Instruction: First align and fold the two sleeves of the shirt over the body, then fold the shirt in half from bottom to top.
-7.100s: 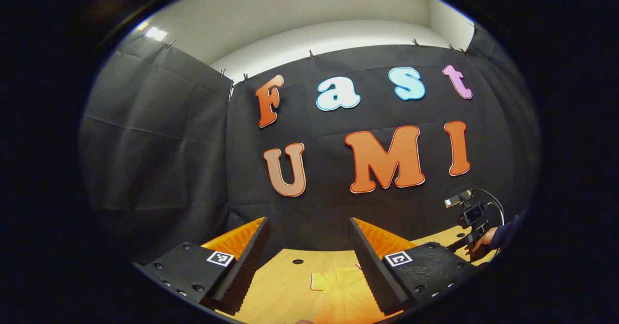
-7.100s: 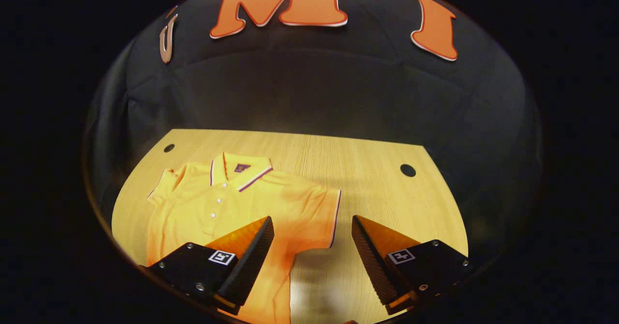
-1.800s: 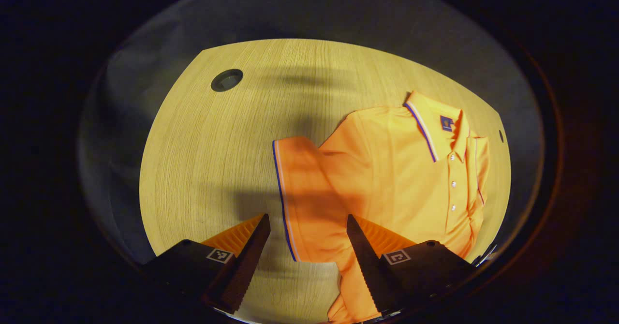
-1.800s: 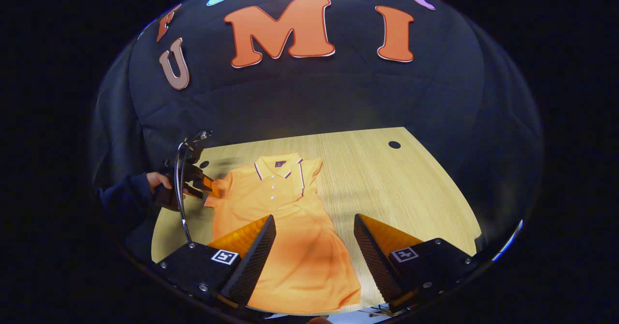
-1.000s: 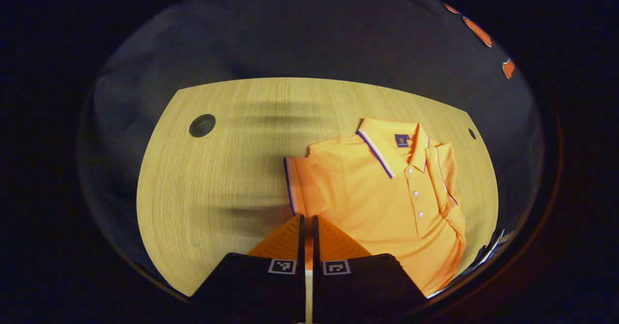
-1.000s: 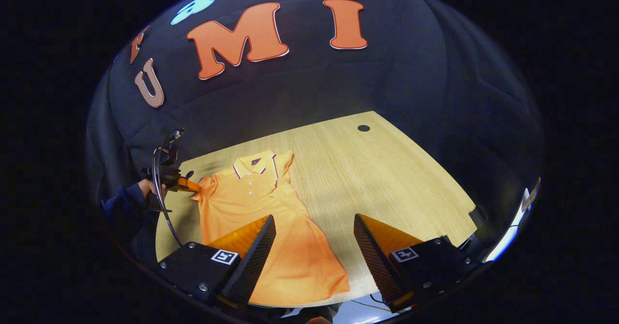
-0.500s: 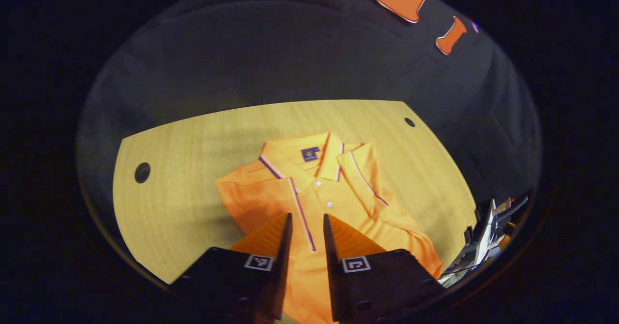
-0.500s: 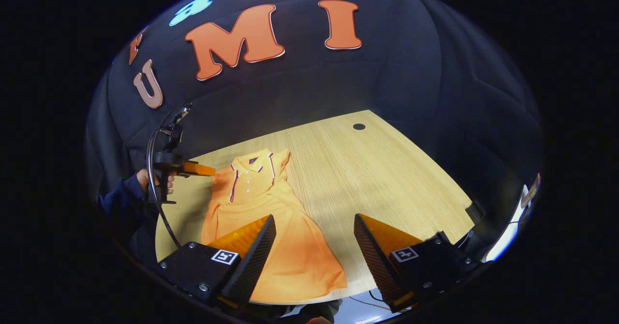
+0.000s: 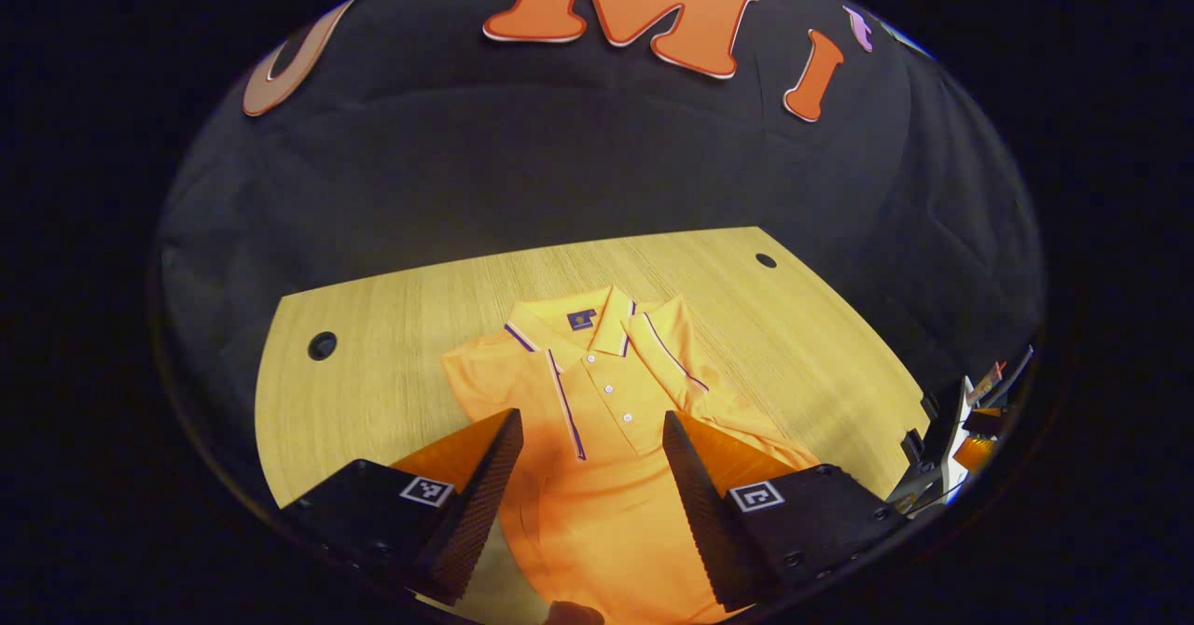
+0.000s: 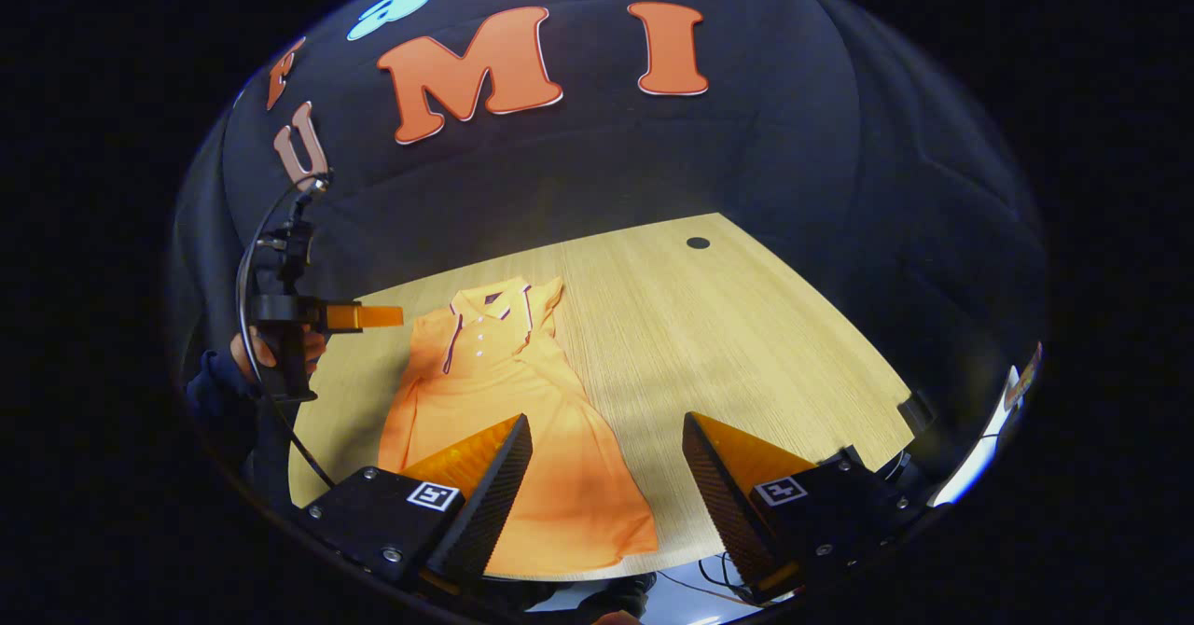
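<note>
An orange polo shirt (image 9: pixel 606 401) lies flat on the wooden table (image 9: pixel 392 326), collar toward the back wall. Both its sleeves are folded in over the chest; the trimmed cuff of one (image 9: pixel 564 401) runs down beside the buttons. My left gripper (image 9: pixel 592 457) hangs open above the shirt's middle, nothing between its fingers. In the right gripper view the same shirt (image 10: pixel 504 392) spreads wider toward the hem at the table's front edge. My right gripper (image 10: pixel 606 457) stands open over that hem's right corner, holding nothing. A hand (image 10: pixel 270 350) holds the left gripper (image 10: pixel 368 315) above the table, left of the collar.
The table (image 10: pixel 746 326) has round holes near its back corners (image 9: pixel 322 345) (image 9: pixel 766 260) (image 10: pixel 698 243). Bare wood stretches to the right of the shirt. Black cloth walls close in behind the table. Cables (image 10: pixel 718 574) hang below the front edge.
My left gripper opened, let go of the sleeve it carried over the chest, and drew back and up. The sleeve now lies folded. The right gripper barely moved.
</note>
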The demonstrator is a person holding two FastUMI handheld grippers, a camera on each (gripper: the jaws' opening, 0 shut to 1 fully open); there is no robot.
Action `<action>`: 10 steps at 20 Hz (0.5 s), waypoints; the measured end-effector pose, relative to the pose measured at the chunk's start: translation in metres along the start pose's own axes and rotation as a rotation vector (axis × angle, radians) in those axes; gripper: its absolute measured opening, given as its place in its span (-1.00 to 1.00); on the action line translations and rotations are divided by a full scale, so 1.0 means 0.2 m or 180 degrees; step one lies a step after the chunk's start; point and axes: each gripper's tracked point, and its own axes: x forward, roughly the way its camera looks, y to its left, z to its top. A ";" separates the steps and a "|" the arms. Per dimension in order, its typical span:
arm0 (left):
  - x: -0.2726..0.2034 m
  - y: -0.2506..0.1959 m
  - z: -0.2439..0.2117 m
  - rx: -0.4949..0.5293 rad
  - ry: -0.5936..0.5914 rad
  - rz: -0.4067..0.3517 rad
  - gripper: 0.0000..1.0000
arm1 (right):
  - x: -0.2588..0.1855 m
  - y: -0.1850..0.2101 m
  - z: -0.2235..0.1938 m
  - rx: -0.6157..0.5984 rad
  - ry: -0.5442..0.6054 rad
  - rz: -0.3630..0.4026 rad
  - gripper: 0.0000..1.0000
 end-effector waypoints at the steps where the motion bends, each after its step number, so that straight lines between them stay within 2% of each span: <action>1: -0.09 -0.02 0.00 -0.0044 -0.0100 0.0066 0.82 | 0.00 -0.01 -0.02 -0.0041 0.0012 0.0059 0.98; 3: -0.25 -0.08 -0.02 -0.0138 -0.0272 0.0184 0.92 | 0.00 -0.04 -0.07 -0.0122 0.0066 0.0154 0.98; 6: -0.42 -0.15 -0.19 -0.0196 -0.0316 0.0340 0.94 | 0.02 -0.11 -0.22 -0.0266 0.0270 0.0262 0.98; 10: -0.58 -0.21 -0.58 -0.0357 -0.0032 0.0572 0.94 | 0.05 -0.16 -0.38 -0.0499 0.0486 0.0449 0.98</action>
